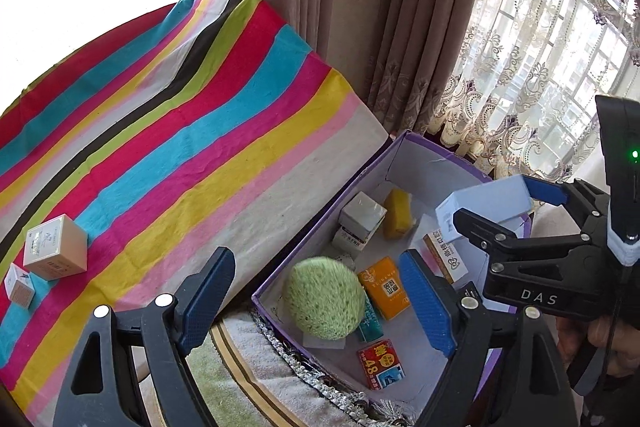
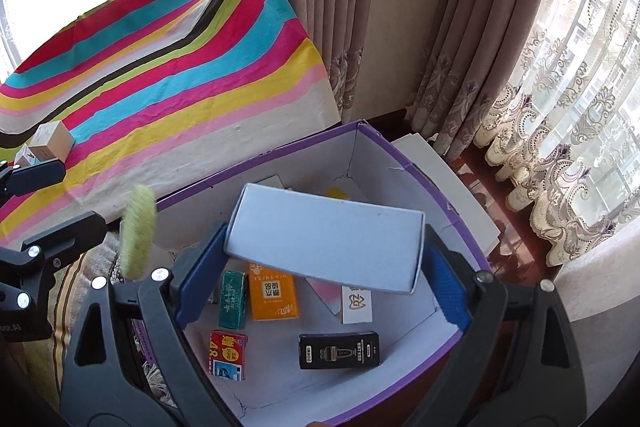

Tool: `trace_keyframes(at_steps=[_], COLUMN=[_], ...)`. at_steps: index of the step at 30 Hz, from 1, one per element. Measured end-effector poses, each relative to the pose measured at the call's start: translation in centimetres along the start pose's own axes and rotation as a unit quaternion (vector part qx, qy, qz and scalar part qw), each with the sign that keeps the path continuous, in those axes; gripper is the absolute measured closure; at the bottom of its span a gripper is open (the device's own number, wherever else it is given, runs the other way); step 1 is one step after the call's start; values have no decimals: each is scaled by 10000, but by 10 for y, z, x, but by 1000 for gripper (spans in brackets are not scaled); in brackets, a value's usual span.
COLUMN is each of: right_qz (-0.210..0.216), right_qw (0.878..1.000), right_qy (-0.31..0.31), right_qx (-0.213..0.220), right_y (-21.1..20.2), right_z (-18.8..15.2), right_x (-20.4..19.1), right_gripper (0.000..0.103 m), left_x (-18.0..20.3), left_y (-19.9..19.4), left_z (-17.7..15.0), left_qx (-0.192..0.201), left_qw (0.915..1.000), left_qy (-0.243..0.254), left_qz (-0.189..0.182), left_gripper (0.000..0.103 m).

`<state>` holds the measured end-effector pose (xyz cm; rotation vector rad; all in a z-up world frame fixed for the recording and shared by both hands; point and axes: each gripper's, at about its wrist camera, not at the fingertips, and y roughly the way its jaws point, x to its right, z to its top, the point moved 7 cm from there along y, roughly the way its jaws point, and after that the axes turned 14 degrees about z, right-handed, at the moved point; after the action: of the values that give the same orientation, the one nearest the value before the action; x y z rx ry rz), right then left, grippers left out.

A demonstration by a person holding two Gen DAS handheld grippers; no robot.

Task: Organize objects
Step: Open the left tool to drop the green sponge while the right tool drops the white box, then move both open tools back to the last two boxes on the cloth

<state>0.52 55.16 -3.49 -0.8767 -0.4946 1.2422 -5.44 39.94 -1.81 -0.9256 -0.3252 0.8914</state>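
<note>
Left wrist view first: my left fingers (image 1: 316, 259) stand wide open with nothing pressed between them. The green ball (image 1: 324, 297) shows blurred just below them, inside the near left corner of the purple box (image 1: 320, 223), so I judge it to be dropping in. To the right, my right fingers (image 1: 496, 199) have a pale blue carton (image 1: 484, 203) between them over the box's far right part. Two small cartons (image 1: 56, 247) wait far left on the striped counter (image 1: 180, 147).

Right wrist view: the pale blue carton (image 2: 328, 243) spans the widely spread right fingers (image 2: 326, 229), tilted, an end at each pad. I cannot tell whether they press it. Below lie an orange packet (image 2: 272, 293) and a black carton (image 2: 339, 350). I would lower it level over the bare floor on the far side, then let go, keeping clear of the box rim (image 2: 280, 151).
</note>
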Motion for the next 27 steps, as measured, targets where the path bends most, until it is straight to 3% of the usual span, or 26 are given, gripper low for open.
trace_keyframes(at_steps=[14,27], right_qz=[65,238], right_qw=[9999,9987], right_qy=[-140,-450], right_qx=[29,5], right_y=[-6,-8], right_z=[5,14], right_x=[-11,-48], right_gripper=[8,8], left_x=[-22,-60], left_y=[-3,-13], left_z=[-4,-5], left_qx=[-34,44], left_qw=[9996,9982], left_qy=[-283,-577], left_qz=[34,173], left_gripper=[18,17])
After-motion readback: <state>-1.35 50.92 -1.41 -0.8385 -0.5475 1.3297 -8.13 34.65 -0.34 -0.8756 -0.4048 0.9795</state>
